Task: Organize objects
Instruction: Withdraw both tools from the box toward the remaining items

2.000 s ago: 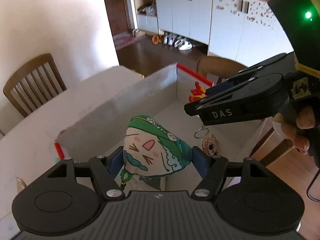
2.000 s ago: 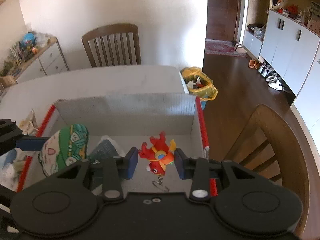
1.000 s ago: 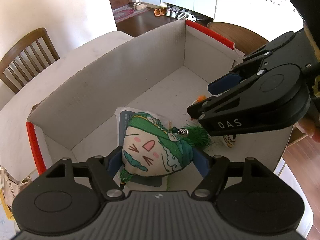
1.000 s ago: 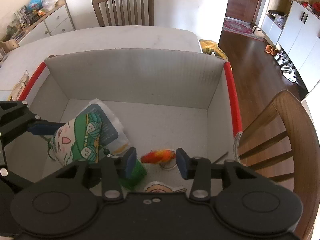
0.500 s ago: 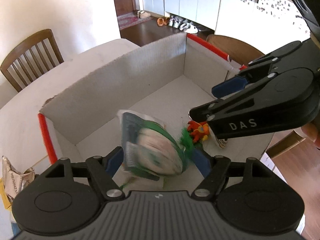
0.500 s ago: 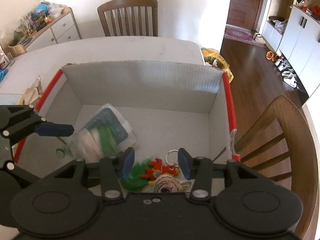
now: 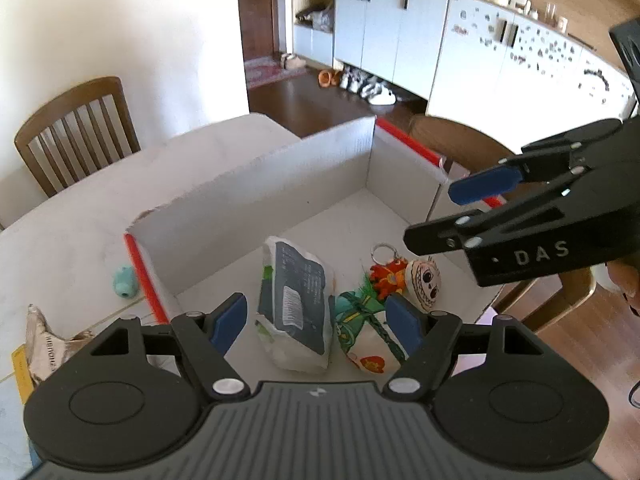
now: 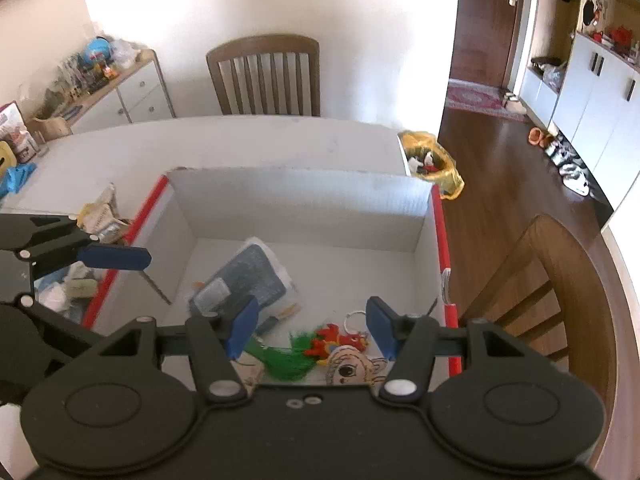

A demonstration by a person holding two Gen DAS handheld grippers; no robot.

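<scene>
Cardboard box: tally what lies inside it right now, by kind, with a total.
Inside the cardboard box:
Tissue packs: 1, the tissue pack
Cloth sachets with green tassel: 1, the green sachet
Keychain charms: 2, the red charm and the round face charm
Total: 4

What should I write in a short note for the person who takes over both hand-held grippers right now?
Left hand-held gripper: open, empty, above the box.
Right hand-held gripper: jaws have just been opening, nothing between the pads.
In the box: tissue pack, green cat pouch, red keychain, face charm.
Done: those four are in.
Left: teal toy and wrapper on the table, outside the box.
</scene>
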